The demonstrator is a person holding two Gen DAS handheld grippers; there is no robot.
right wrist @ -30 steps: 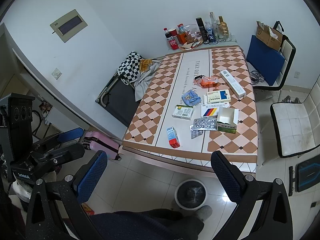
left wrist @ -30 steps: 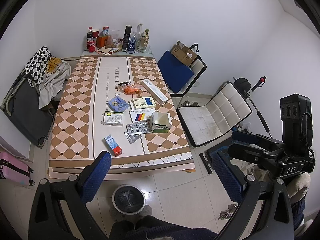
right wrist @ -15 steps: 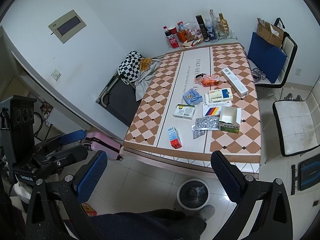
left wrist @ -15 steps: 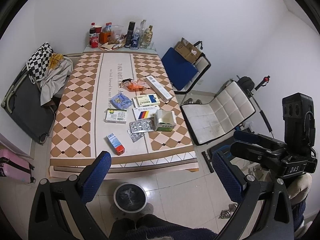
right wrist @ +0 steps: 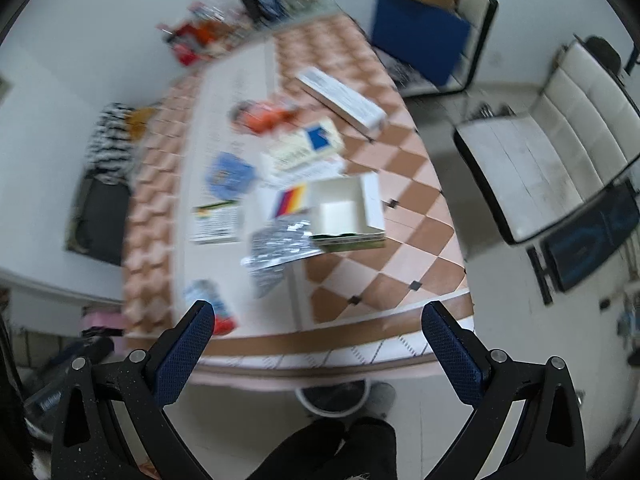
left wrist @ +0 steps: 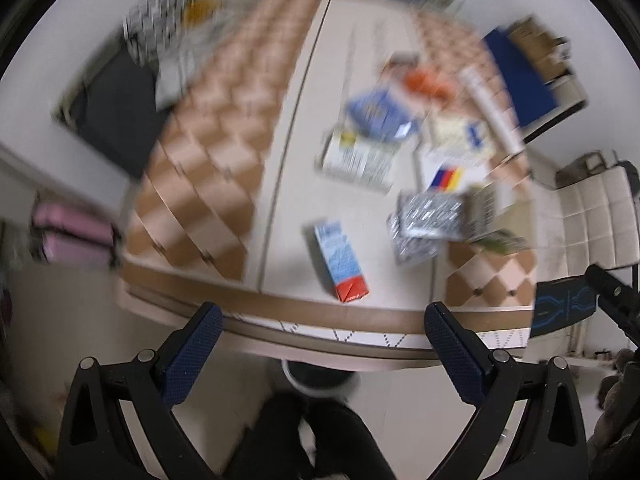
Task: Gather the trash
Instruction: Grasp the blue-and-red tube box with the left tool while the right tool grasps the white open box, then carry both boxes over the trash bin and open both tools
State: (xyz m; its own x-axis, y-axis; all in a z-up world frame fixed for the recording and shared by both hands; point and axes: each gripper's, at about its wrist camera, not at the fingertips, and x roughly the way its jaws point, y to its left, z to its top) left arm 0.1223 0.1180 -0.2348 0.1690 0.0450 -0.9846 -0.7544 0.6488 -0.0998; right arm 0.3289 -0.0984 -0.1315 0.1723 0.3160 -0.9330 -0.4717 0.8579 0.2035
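Both views are motion-blurred. Trash lies on the checkered table (left wrist: 192,208): a blue and red carton (left wrist: 340,260) near the front edge, silver blister packs (left wrist: 428,216), a white medicine box (left wrist: 356,160), a blue wrapper (left wrist: 380,112), an orange wrapper (left wrist: 424,80) and an open white box (right wrist: 344,212). A round bin (right wrist: 332,398) stands on the floor under the table's front edge. My left gripper (left wrist: 324,344) is open and empty just before the table edge, below the carton. My right gripper (right wrist: 316,340) is open and empty over the front edge, below the open box.
A long white box (right wrist: 340,96) lies farther back. Bottles and cans (right wrist: 224,24) crowd the far end. A white chair (right wrist: 548,164) stands on the right, a blue-seated chair (right wrist: 420,28) behind it. A dark suitcase (left wrist: 116,120) and pink case (left wrist: 72,236) are at the left.
Both grippers have swung quickly down and forward toward the table's front edge. The table items now look much larger and blurred. Both stay open.
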